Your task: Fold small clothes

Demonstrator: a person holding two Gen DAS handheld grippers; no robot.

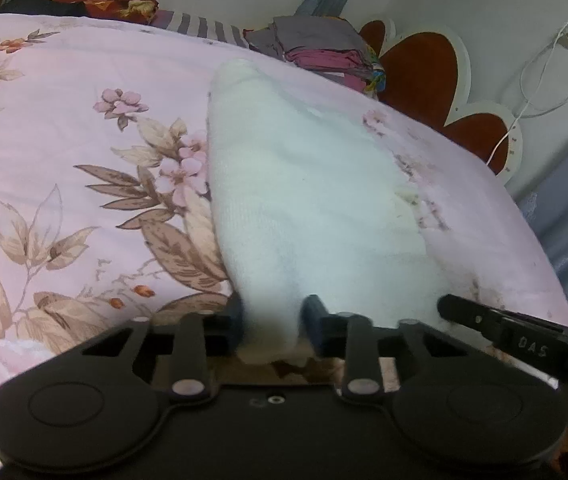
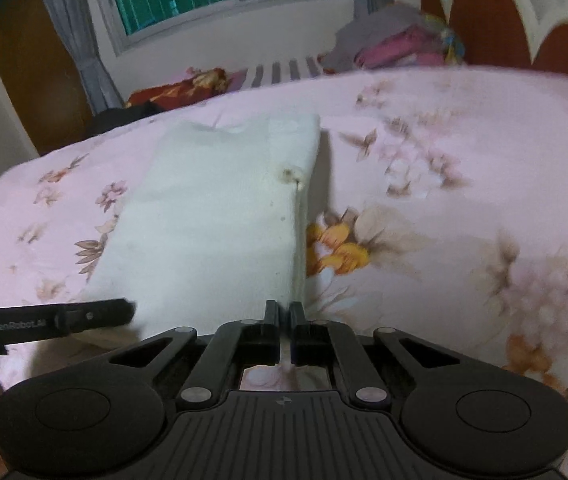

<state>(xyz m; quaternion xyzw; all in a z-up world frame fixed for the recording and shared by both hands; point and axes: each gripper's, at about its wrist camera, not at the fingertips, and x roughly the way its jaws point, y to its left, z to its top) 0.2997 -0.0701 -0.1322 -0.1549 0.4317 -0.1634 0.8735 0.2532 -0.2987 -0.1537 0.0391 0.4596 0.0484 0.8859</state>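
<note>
Left wrist view: your left gripper (image 1: 274, 326) is clamped on the near corner of the white garment (image 1: 303, 200), a thick wad of cloth filling the space between the fingers. The garment lies on the floral bedspread (image 1: 64, 140), running away from you toward the headboard (image 1: 423, 68). The tip of your right gripper (image 1: 483, 322) shows at the garment's other near corner. The risk here is that the bunched wad hides how many layers you hold; if only the top layer is caught, lifting will peel the fold open.

Right wrist view: your right gripper (image 2: 284, 316) is closed tight on a thin edge of the garment (image 2: 220, 208) at its near right corner. That bite looks shallow, so a quick pull could slip the cloth free and leave the fold crooked. Your left gripper (image 2: 96, 314) reaches in at the left.

No containers are in either view; a clothes pile (image 2: 395, 50) sits loose by the headboard.
</note>
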